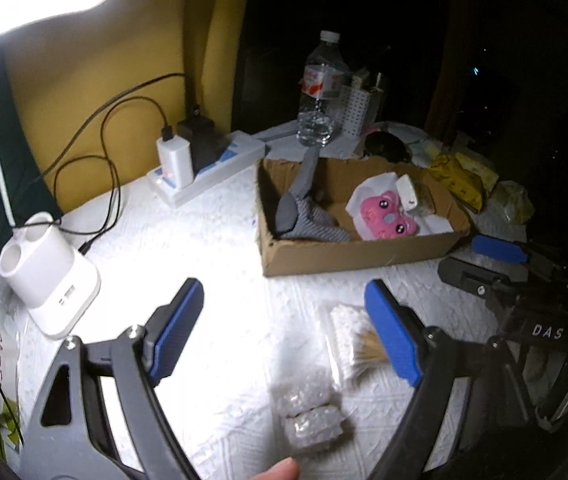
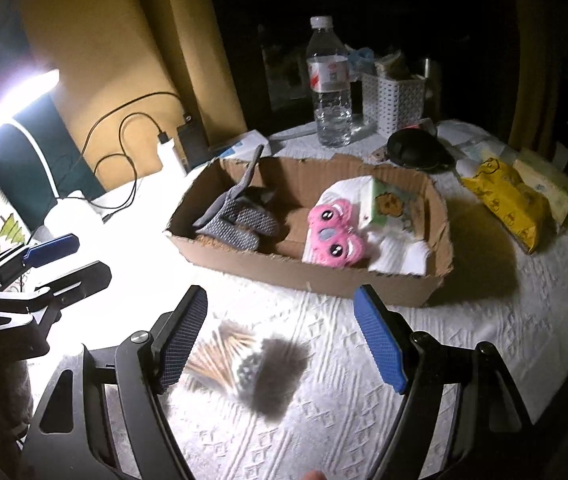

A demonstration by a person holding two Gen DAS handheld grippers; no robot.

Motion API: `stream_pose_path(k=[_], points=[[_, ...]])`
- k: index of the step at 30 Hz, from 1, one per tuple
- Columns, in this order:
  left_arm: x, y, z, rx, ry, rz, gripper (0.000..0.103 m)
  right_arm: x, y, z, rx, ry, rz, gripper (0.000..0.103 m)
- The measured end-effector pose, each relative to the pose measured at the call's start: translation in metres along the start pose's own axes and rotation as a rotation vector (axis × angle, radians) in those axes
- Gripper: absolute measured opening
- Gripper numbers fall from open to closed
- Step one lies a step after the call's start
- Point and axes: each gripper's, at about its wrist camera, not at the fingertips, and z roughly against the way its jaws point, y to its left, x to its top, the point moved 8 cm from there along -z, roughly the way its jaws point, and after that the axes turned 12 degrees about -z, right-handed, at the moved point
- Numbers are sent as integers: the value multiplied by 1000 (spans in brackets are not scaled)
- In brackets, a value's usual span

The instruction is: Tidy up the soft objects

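A shallow cardboard box sits on the white tablecloth. In it lie a grey knit item, a pink plush with eyes and a white folded cloth. A clear bag of cotton swabs lies on the cloth in front of the box. Two bubble-wrap wads lie near my left gripper, which is open and empty. My right gripper is open and empty above the swab bag.
A water bottle and a white basket stand behind the box. A power strip with chargers and a white dock are at left. Yellow packets lie at right.
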Motion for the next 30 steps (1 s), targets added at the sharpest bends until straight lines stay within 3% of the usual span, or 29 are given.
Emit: stream_pose_path(k=[10, 30], points=[[-30, 12, -1, 3, 30, 37, 84, -25, 17, -15, 9, 53, 16, 79], [-59, 28, -15, 19, 77, 77, 84, -54, 21, -60, 30, 168, -17, 79]])
